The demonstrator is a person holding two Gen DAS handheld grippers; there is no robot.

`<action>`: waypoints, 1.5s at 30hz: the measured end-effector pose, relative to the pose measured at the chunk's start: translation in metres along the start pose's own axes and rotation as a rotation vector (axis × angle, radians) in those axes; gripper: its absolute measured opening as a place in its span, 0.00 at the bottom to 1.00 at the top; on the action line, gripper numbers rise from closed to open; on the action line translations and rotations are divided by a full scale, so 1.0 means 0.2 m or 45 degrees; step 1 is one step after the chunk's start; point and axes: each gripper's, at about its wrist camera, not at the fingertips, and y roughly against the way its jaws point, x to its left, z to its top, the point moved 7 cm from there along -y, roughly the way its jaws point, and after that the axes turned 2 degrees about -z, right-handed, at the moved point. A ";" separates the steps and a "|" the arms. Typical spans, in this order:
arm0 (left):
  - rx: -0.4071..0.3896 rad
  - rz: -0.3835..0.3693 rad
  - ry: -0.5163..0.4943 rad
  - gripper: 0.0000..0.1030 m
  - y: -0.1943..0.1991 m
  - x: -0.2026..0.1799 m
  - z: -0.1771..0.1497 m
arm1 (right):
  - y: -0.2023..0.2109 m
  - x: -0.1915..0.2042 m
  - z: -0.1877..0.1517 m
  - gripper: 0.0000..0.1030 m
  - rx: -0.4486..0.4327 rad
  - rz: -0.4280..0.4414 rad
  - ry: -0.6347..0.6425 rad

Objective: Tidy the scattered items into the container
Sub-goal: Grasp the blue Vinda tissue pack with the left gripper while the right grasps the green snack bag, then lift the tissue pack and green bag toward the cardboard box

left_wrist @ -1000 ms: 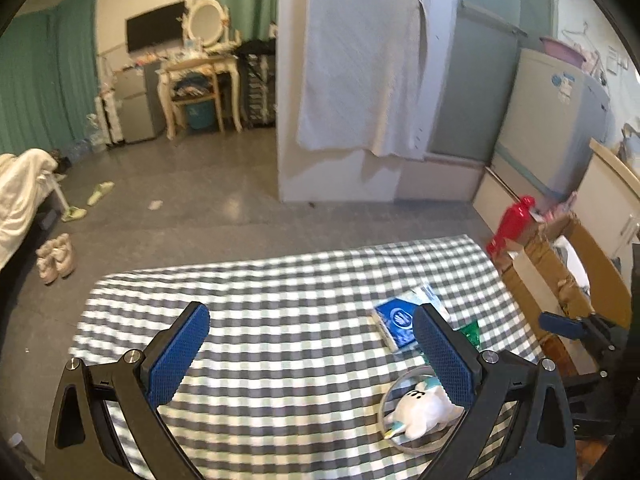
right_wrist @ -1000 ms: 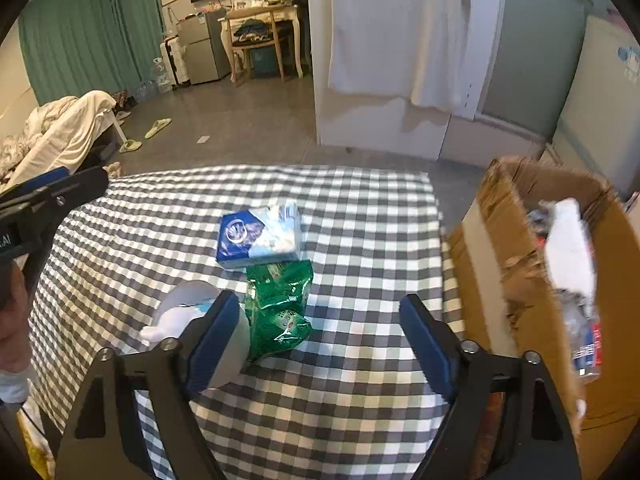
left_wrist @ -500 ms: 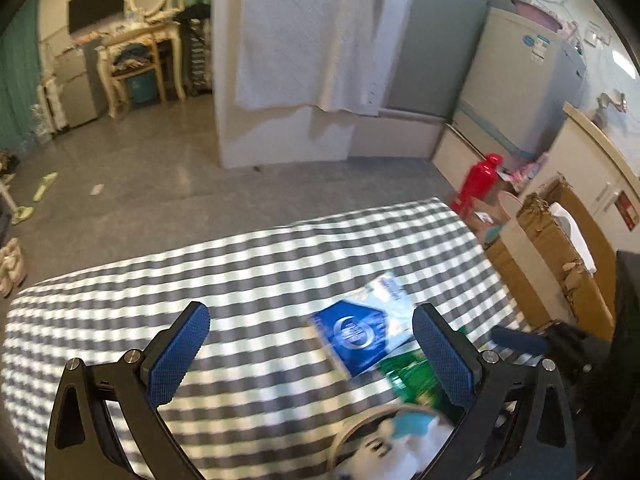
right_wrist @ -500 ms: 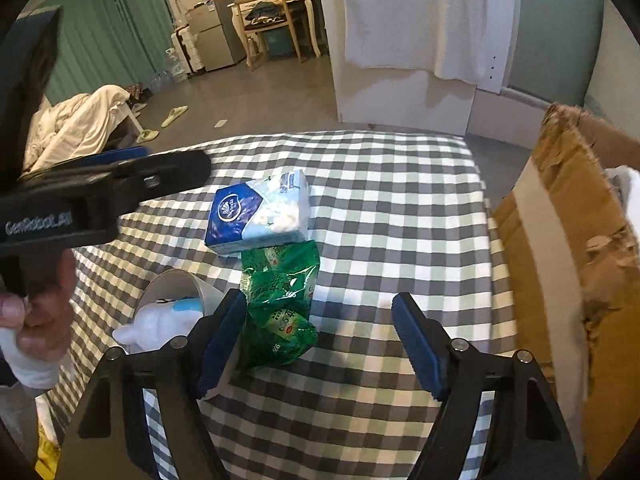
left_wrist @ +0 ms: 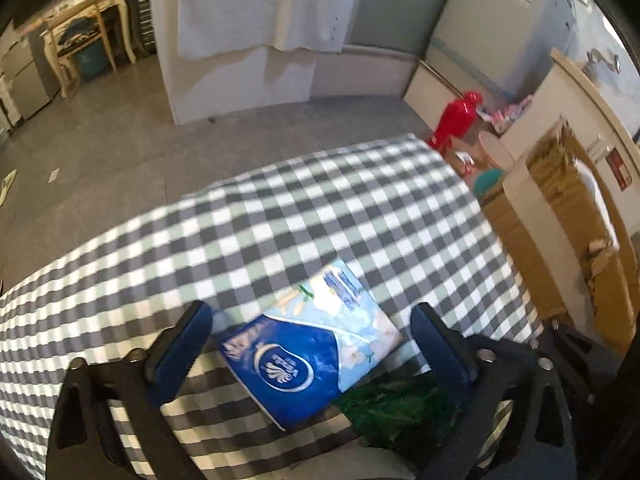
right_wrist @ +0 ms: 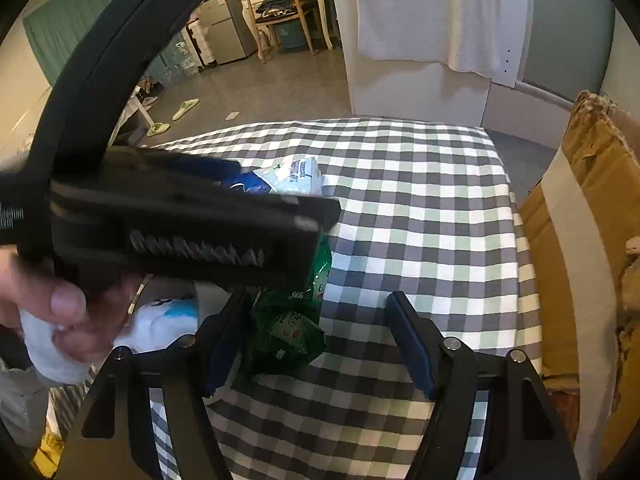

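Across the right wrist view, the left gripper [right_wrist: 224, 184] and the hand [right_wrist: 52, 308] holding it hide much of the blue tissue pack [left_wrist: 312, 344] and a white item [right_wrist: 168, 320] too covered to identify. Both claws are spread wide, the left straddling the pack and the right gripper [right_wrist: 316, 344] empty beside the green packet [right_wrist: 288, 332] on the checked tablecloth [right_wrist: 420, 200]. Cut off at right stands the cardboard box [right_wrist: 592, 240].
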 end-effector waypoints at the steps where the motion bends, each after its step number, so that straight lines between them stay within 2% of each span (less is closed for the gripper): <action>1: 0.009 0.002 -0.006 0.87 -0.01 0.00 -0.01 | -0.01 0.00 0.00 0.67 0.002 0.000 -0.002; 8: -0.029 -0.020 -0.006 0.86 0.03 0.03 -0.05 | -0.03 0.01 0.02 0.68 0.012 -0.014 0.008; 12: -0.064 -0.024 0.044 0.85 0.07 0.09 -0.09 | -0.05 0.03 0.02 0.69 0.032 -0.054 0.051; 16: -0.115 0.013 0.096 0.85 0.14 0.17 -0.11 | -0.05 0.04 0.01 0.67 0.032 -0.105 0.079; 17: -0.127 0.024 0.110 0.85 0.16 0.19 -0.12 | -0.05 0.05 0.01 0.64 0.029 -0.112 0.084; 19: -0.153 0.045 0.135 0.85 0.21 0.23 -0.12 | -0.04 0.08 0.00 0.52 0.022 -0.110 0.095; 21: -0.184 0.074 0.152 0.85 0.26 0.27 -0.14 | -0.03 0.11 0.00 0.35 0.019 -0.098 0.105; 31: -0.305 0.137 0.227 0.85 0.51 0.38 -0.23 | 0.08 0.11 0.03 0.32 -0.064 -0.089 0.034; 45: -0.532 0.252 0.274 0.85 0.96 0.37 -0.35 | 0.47 0.27 0.10 0.32 -0.274 -0.128 0.062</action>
